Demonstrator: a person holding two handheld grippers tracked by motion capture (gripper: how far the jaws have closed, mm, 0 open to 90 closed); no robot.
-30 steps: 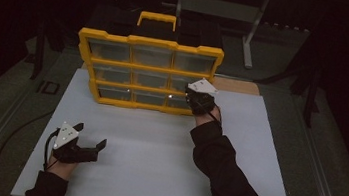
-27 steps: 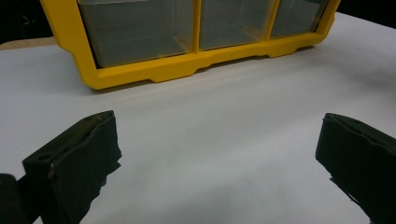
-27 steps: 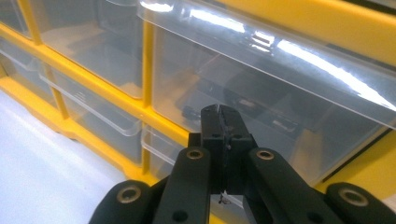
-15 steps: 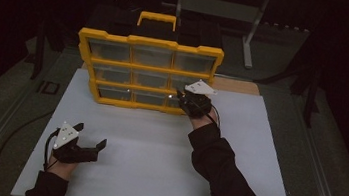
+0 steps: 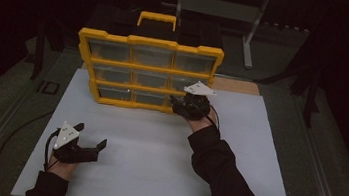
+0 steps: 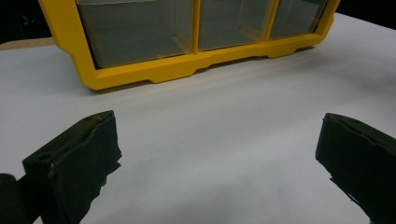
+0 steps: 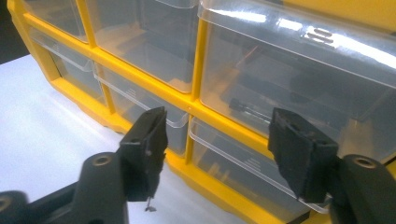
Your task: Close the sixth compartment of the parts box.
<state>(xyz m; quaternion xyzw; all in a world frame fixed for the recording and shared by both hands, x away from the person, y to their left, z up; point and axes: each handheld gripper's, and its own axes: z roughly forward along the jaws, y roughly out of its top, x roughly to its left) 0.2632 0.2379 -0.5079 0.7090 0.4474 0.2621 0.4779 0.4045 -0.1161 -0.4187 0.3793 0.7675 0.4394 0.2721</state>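
Near the front left of the white tabletop (image 5: 144, 160), the left tongs (image 5: 90, 149) rest low with jaws spread wide, grasping nothing, well apart from the yellow organizer (image 5: 148, 69). That organizer stands upright at the far middle of the tabletop, its clear drawers (image 7: 154, 42) facing the person. At its lower right corner, the right tongs (image 5: 177, 106) sit released, jaws apart just before the bottom right drawer (image 7: 243, 163).

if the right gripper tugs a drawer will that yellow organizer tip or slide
Probably slides or tips: the organizer stands upright on a narrow base on the smooth white table. It looks like light plastic with mostly empty clear drawers. The open left gripper isn't bracing it.
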